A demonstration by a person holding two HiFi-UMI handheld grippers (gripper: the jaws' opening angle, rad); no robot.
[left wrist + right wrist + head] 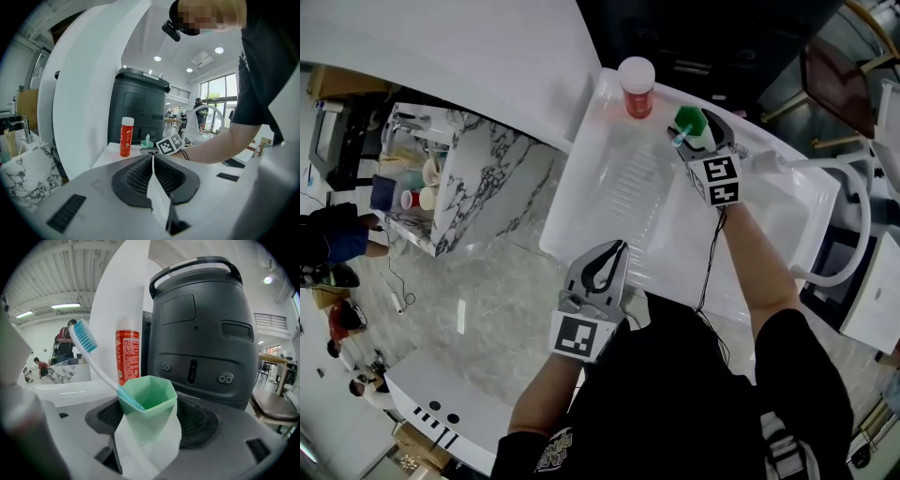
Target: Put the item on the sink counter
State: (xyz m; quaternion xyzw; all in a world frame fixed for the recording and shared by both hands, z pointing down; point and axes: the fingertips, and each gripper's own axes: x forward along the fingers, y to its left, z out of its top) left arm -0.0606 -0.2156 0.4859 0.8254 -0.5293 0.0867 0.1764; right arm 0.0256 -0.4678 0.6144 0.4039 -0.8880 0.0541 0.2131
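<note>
Cup and fingers: the green cup [149, 404] is standing upright between the fingers [208, 423] of the right gripper [692, 120], with one finger flanking each side. These fingers are standing spread wide, and their pads are not pressing on the cup's walls.
Toothbrush: a toothbrush [91, 355] is leaning inside the cup, its blue-bristled head sticking up and out to the left of the right fingers.
Cup's place: the cup is resting on the white counter [619, 187], near its far edge, right at the right fingertips.
Red bottle: a red bottle [637, 89] with a white cap is standing just past the right fingers and to their left. It is near the cup but not touching it.
Background: a dark grey appliance [201, 333] is looming beyond the right fingertips, behind the cup.
Count: one cup, one toothbrush, one red bottle and two grippers are showing.
Left gripper: the left gripper [152, 158] is keeping its fingers [136, 180] pressed together with nothing between them. The cup is sitting well ahead of them, across the counter.
Right arm: the right arm is stretching forward over the counter with its forearm bare, and the gripper is tipping slightly downward.
Left arm: the left arm is bending in close to the body and holding its gripper over the counter's near edge, pointing forward and a little down.
</note>
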